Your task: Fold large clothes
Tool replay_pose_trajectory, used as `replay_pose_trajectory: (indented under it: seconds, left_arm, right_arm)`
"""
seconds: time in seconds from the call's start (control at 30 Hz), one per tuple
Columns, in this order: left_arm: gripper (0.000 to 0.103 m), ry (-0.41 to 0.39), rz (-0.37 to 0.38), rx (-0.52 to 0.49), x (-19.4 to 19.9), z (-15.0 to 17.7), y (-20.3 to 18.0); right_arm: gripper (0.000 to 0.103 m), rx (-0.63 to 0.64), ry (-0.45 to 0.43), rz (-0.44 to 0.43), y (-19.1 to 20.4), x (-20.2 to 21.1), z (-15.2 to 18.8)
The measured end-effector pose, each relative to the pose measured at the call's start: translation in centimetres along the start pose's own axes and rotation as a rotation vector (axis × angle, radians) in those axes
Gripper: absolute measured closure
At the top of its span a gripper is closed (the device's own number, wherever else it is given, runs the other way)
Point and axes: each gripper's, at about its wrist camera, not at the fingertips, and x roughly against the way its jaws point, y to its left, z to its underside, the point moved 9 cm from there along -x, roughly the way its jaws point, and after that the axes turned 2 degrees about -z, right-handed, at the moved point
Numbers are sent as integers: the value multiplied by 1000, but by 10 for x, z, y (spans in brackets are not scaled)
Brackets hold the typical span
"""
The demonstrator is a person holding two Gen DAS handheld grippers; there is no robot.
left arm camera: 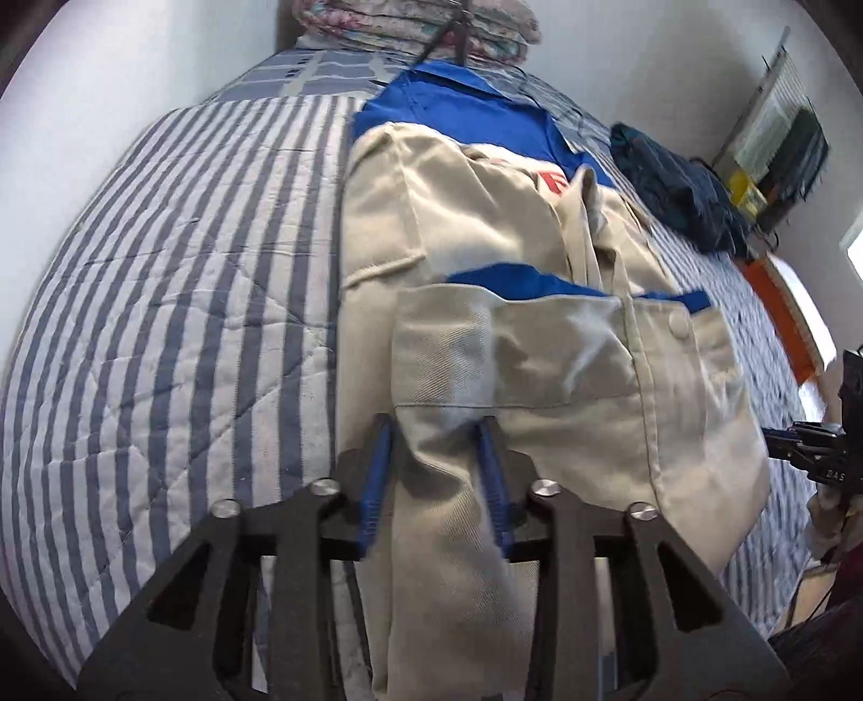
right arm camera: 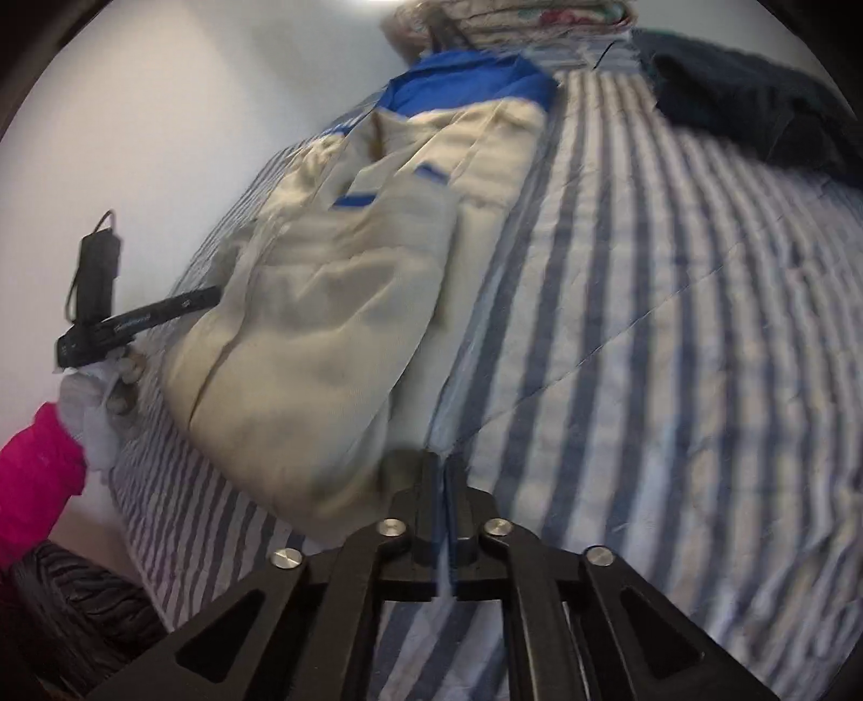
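A large beige work jacket point(left arm camera: 512, 334) with blue collar and blue trim lies partly folded on the striped bed; it also shows in the right wrist view point(right arm camera: 323, 323). My left gripper point(left arm camera: 434, 437) is open, its blue-padded fingers point(left arm camera: 377, 458) astride the jacket's near beige edge, not closed on it. My right gripper point(right arm camera: 443, 474) is shut, its fingertips beside the jacket's near corner over the bedcover; a thin pale strip shows between the pads, and I cannot tell what it is. The left gripper shows from the side in the right wrist view point(right arm camera: 205, 296), at the jacket's left edge.
The blue-and-white striped quilt point(left arm camera: 162, 323) covers the bed. A dark blue garment point(left arm camera: 679, 189) lies at the far right of the bed. Folded floral bedding point(left arm camera: 415, 27) is stacked at the head. White walls stand on both sides. An orange-edged item point(left arm camera: 782, 313) lies by the bed's right edge.
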Motion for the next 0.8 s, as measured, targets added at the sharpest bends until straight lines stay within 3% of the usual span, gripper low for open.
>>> replay_pose_trajectory:
  seconds: [0.03,0.17,0.33,0.43,0.47,0.5,0.63,0.8]
  left_arm:
    - [68,-10,-3,10,3,-2,3]
    - [68,-68,-46,12,17,-11,8]
    - [68,-121,-14,-36,32,-20,-11]
    - [68,-112,16,-70,25,-19,-26]
    - [68,-98,17,-74,19,-18,-28]
    - [68,-90,13,-73,15,-18,-29]
    - [71,-44,-68,-63,-11,-15,-18]
    - [72,-30,-89,-58,-23,-11,-16]
  right_arm:
    - [72,4,-44,1,0,10,-9]
    - [62,-8,-156,-66,4,31,-48]
    - [61,-88,-181,-118,-6,1,-82]
    - [62,-147,-170,-156,-10,-24,-92]
    - [65,-152,-162,-167,-7,-31,-95]
    - [85,-148,-151,-176,-3,-37,-95]
    - [92,2,-130,-1,9,-40,-95]
    - [91,30,-89,128,5,-56,-86]
